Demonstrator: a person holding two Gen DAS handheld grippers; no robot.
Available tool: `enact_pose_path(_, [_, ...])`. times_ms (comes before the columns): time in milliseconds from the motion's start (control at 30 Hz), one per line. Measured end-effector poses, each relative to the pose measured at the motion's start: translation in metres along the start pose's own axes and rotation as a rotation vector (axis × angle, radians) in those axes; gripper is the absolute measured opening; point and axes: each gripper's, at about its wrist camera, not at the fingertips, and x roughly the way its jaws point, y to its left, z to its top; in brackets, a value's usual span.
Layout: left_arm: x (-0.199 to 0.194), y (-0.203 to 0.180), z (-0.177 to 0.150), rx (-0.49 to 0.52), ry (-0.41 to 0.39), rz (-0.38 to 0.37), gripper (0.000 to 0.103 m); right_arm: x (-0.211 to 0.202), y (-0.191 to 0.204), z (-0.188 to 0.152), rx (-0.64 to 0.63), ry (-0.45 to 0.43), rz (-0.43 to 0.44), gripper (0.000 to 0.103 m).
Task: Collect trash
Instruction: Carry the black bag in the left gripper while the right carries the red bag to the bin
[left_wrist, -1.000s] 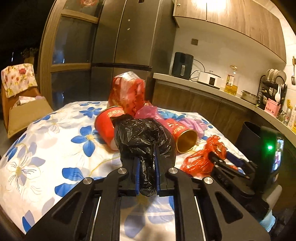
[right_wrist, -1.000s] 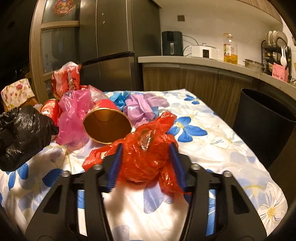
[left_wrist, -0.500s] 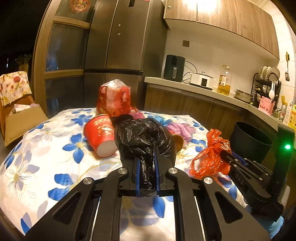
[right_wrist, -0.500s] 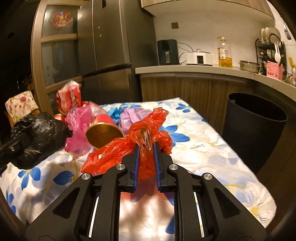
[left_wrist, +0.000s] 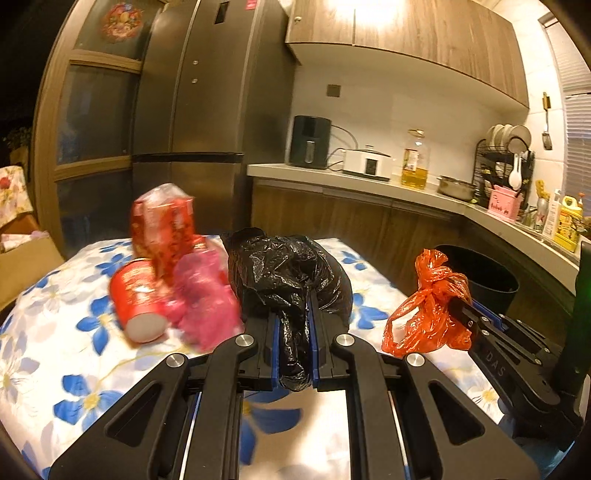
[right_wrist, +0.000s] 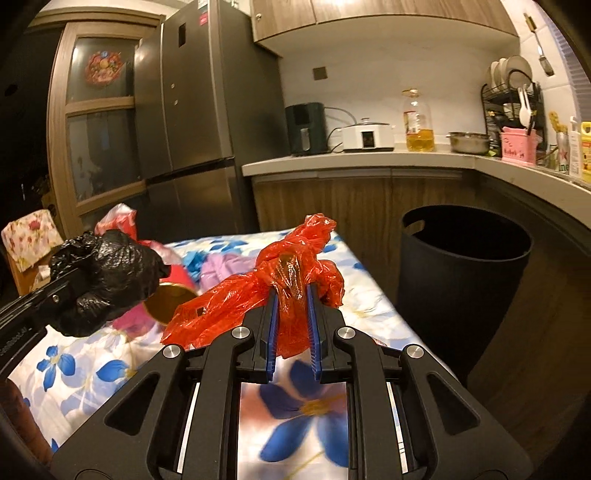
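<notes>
My left gripper is shut on a crumpled black plastic bag and holds it above the flowered table. My right gripper is shut on a red plastic bag, also lifted off the table; that bag shows at the right of the left wrist view. The black bag shows at the left of the right wrist view. A black trash bin stands on the floor right of the table.
On the table lie a red cup on its side, a pink bag, a red packet, a gold-lined red cup and purple and blue bags. Fridge and kitchen counter stand behind.
Both grippers have risen with their bags held. The right gripper closed on the red bag and lifted it, and the view has swung toward the bin.
</notes>
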Motion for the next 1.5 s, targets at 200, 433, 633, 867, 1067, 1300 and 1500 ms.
enact_pose_path(200, [0.018,-0.03,0.01,0.021,0.005,-0.065,0.012,-0.002,-0.027,0.008,0.026,-0.011,-0.056,0.014])
enact_pose_path(433, [0.04,-0.07,0.025,0.049,0.004,-0.137,0.012,-0.005,-0.064,0.021,0.052,-0.047,-0.129,0.014])
enact_pose_path(633, [0.058,-0.11,0.034,0.093,0.0,-0.195,0.012,-0.007,-0.099,0.031,0.081,-0.076,-0.19,0.014])
enact_pose_path(867, [0.074,-0.148,0.044,0.122,-0.007,-0.253,0.012,-0.009,-0.135,0.043,0.105,-0.11,-0.258,0.014])
enact_pose_path(1067, [0.089,-0.176,0.048,0.132,0.007,-0.3,0.012,-0.006,-0.161,0.052,0.121,-0.122,-0.302,0.014])
enact_pose_path(1300, [0.105,-0.203,0.053,0.138,0.013,-0.34,0.012,-0.001,-0.182,0.058,0.131,-0.126,-0.335,0.014])
enact_pose_path(1500, [0.116,-0.22,0.057,0.15,0.015,-0.359,0.012,0.004,-0.196,0.06,0.143,-0.129,-0.352,0.014])
